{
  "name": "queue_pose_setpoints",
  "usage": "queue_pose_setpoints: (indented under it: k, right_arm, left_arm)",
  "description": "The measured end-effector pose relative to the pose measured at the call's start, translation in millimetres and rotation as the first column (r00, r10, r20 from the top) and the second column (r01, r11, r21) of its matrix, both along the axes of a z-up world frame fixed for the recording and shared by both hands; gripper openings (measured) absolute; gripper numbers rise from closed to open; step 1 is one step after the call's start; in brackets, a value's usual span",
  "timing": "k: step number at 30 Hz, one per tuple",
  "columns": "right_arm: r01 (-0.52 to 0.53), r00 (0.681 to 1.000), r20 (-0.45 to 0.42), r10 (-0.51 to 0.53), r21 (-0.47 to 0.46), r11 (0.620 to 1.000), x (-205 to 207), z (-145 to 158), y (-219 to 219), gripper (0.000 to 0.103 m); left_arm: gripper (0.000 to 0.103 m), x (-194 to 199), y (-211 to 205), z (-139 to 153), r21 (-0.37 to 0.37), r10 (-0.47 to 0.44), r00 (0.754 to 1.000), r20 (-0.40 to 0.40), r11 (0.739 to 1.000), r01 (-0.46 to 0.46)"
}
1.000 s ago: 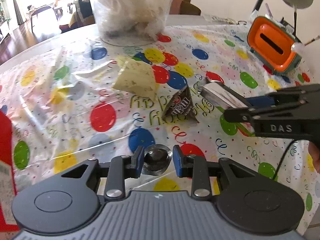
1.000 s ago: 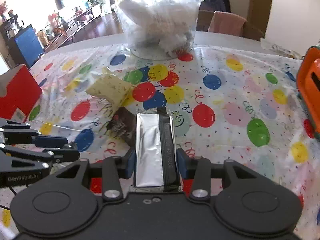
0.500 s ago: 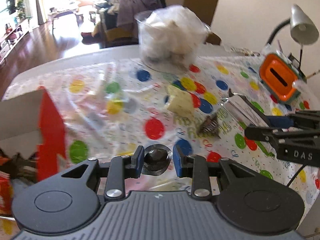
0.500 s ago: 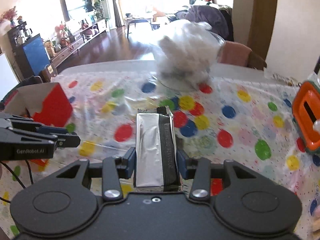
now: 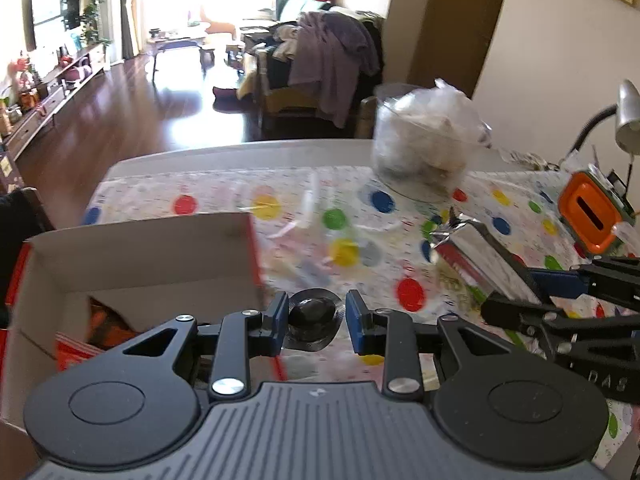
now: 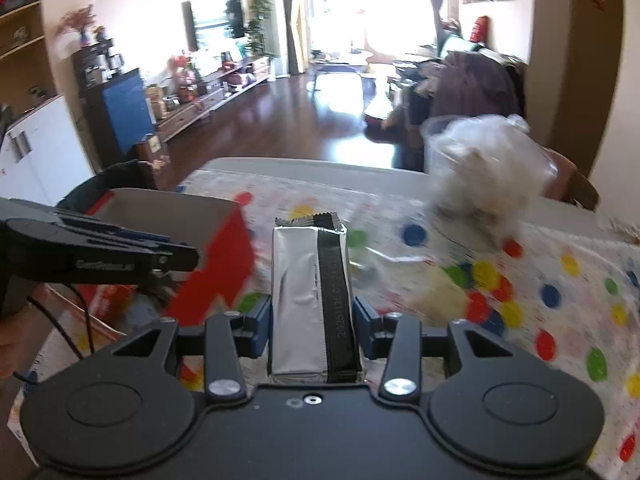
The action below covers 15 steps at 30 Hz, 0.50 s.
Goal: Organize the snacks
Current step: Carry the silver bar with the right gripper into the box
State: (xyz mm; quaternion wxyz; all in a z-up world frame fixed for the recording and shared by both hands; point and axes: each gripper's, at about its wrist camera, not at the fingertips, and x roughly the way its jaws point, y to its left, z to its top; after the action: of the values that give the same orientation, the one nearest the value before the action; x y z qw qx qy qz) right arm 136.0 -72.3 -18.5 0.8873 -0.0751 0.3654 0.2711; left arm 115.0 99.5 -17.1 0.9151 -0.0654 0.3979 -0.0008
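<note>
Above the counter (image 5: pixel 240 168), the left hand-held gripper (image 5: pixel 314 322) clamps a small round dark snack (image 5: pixel 312 316) while the right hand-held gripper (image 6: pixel 312 320) grips a silver foil packet (image 6: pixel 300 300) near the red box (image 5: pixel 140 256).

Balloon-print tablecloth (image 5: pixel 280 196), orange device (image 5: pixel 592 216), desk lamp (image 5: pixel 626 120), draped chair (image 5: pixel 332 56).

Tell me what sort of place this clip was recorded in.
Most likely a home: a dining table under a balloon-print party cloth, opening onto a living room with a TV on a low cabinet and a sofa heaped with clothes.
</note>
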Motion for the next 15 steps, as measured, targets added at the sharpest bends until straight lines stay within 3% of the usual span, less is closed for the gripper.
queue_pose_setpoints:
  k: [15]
  right_arm:
    - [-0.125,0.992,0.008,0.125,-0.045,0.991,-3.5,-9.9,122.5,0.042]
  left_arm:
    - [0.03,-18.8,112.2,4.8,0.006,0.136,0.991,-0.009,0.991,-0.136]
